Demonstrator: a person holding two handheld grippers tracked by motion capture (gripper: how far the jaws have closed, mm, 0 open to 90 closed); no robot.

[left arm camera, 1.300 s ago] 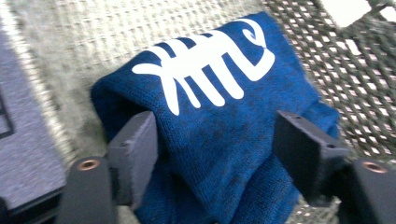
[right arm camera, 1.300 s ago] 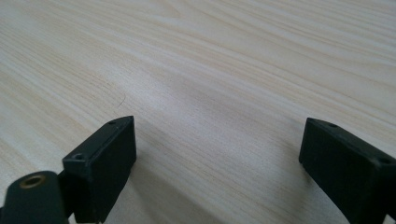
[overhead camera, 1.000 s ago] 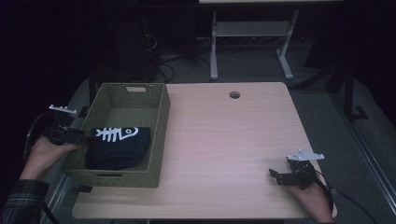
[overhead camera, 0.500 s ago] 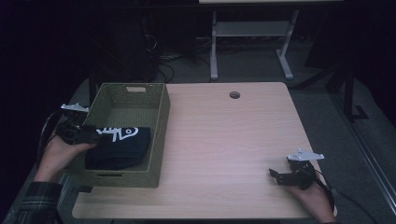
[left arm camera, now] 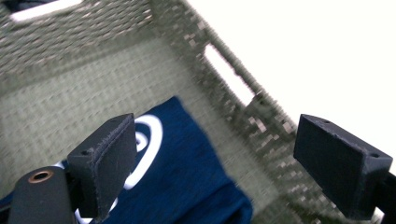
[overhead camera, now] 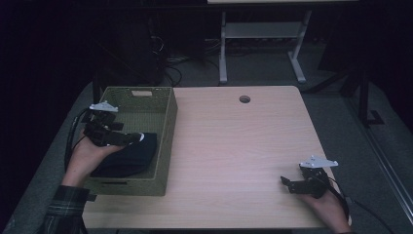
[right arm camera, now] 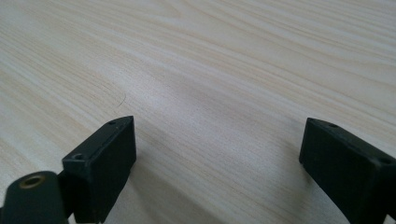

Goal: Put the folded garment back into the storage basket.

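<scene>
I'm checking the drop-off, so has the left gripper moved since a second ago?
Yes. The left gripper, open with nothing between its jaws, has moved away from the basket's near left edge, toward the middle, above the dark cloth.

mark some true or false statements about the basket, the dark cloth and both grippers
1. The dark blue cloth lies inside the woven basket. True.
2. The left gripper is clamped on the cloth. False: its jaws stand wide apart above the cloth, with nothing between them.
3. The right gripper is open over bare wooden table. True.
4. The basket sits at the table's right edge. False: it sits at the left edge, by the left gripper.
5. The cloth is plain, with no marking. False: a white print shows on it in the left gripper view.
</scene>
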